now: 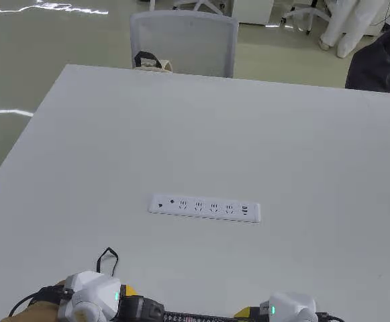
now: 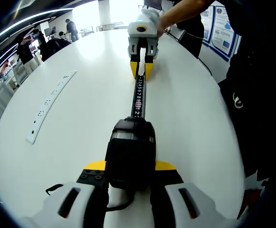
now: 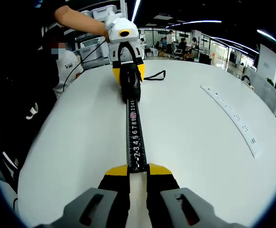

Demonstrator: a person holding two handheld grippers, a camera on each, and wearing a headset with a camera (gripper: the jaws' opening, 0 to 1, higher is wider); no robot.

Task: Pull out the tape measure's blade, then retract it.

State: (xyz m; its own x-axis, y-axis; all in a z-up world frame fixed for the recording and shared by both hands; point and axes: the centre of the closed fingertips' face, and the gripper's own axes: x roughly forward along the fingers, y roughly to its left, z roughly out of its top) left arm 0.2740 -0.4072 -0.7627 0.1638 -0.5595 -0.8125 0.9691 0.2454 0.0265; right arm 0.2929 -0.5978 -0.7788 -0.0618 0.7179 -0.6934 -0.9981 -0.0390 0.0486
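Gripping the tape measure case (image 2: 130,147), your left tongs (image 2: 130,167) sit by the table's (image 1: 181,134) near edge; your right tongs (image 3: 138,172) pinch the blade (image 3: 134,137), stretched out between them.

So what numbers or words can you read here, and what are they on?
"2 3 4 5 6 7 8 9": on the blade, running from the right gripper toward the case.
Digits nearer the case: too small to read.
Markings on the power strip: too small to read.
Writing on the wall posters: blurred.
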